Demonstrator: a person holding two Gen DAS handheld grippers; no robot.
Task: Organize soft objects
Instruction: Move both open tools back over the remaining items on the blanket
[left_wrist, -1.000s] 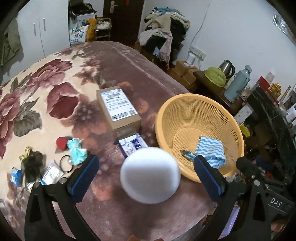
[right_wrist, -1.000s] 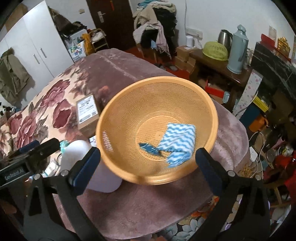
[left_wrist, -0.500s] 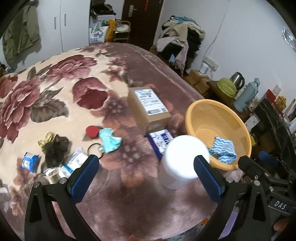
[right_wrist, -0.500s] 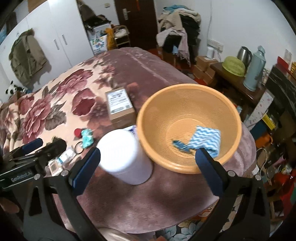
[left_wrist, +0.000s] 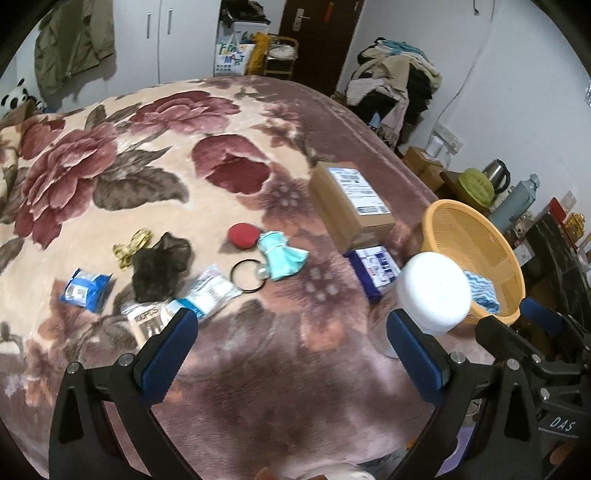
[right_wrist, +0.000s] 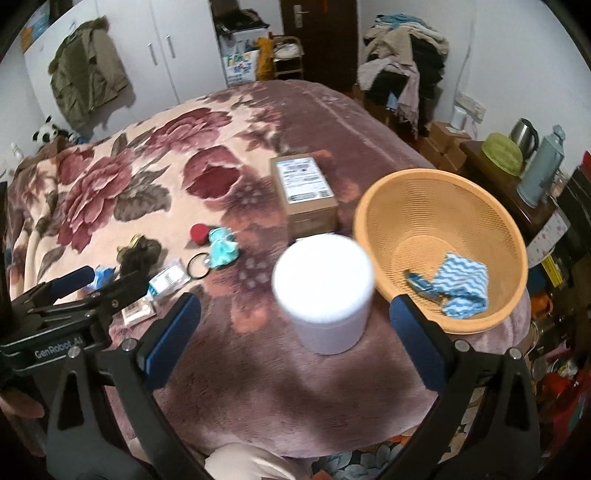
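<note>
An orange mesh basket (right_wrist: 439, 192) (left_wrist: 461, 236) sits at the bed's right edge with a blue-and-white zigzag cloth (right_wrist: 461, 284) (left_wrist: 480, 291) inside. Left of it on the floral blanket lie a teal crumpled cloth (left_wrist: 282, 254) (right_wrist: 221, 247), a dark net pouch (left_wrist: 159, 266) (right_wrist: 138, 254) and a red round pad (left_wrist: 240, 236). My left gripper (left_wrist: 291, 354) is open above the blanket, nearer than these items. My right gripper (right_wrist: 295, 339) is open too, with a white cylindrical tub (right_wrist: 323, 291) (left_wrist: 434, 291) standing just beyond its fingers.
A cardboard box (left_wrist: 351, 203) stands behind a purple-edged packet (left_wrist: 375, 267). Several small packets (left_wrist: 86, 290), a black ring (left_wrist: 245, 275) and a gold ribbon (left_wrist: 131, 247) lie at left. A side table with kettle (right_wrist: 522, 134) and thermos (right_wrist: 541, 170) stands beyond the basket.
Both grippers have pulled back and up from the basket and tub, swinging left. The view now takes in the small items on the blanket. Both stay open.
</note>
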